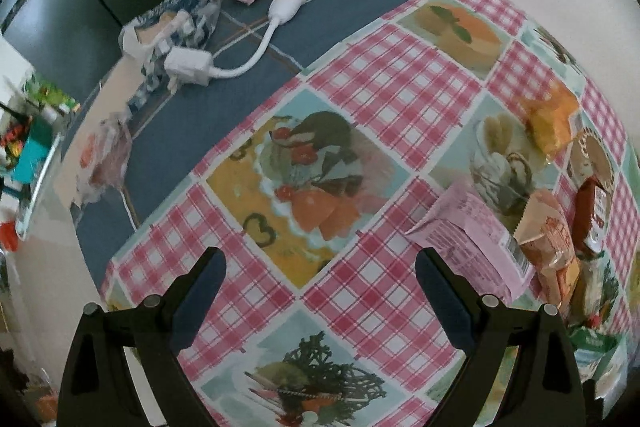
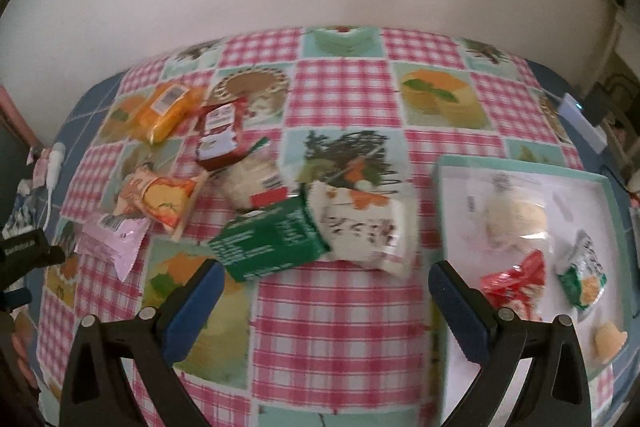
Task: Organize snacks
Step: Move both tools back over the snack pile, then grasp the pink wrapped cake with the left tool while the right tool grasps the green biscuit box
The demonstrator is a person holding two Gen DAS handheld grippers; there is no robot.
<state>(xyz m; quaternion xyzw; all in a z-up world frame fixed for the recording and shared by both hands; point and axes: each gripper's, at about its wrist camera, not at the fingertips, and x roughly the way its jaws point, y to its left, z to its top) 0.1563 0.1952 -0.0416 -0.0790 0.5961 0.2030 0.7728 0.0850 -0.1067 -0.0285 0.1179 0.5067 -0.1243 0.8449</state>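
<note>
Above the checked surface (image 2: 340, 307), right gripper (image 2: 322, 301) fingers spread, empty; approach the crinkly white snack packet (image 2: 360, 231) squarely, then carry it to the shallow teal-rimmed tray (image 2: 520, 163).

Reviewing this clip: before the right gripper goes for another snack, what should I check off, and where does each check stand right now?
1. Right gripper open and empty: ok, jaws spread wide, nothing between them.
2. Left gripper out of the way: ok, open and empty over bare tablecloth.
3. Nearest target reachable: ok, the green packet lies just ahead of the right gripper.
4. Target free to lift: not ok, the white packet lies against its right end; which overlaps which, cannot tell.
5. Room in the tray: ok, bare white floor shows between the snacks already inside.
6. Image sharpness for aiming: not ok, the right wrist view is motion-blurred.
</note>
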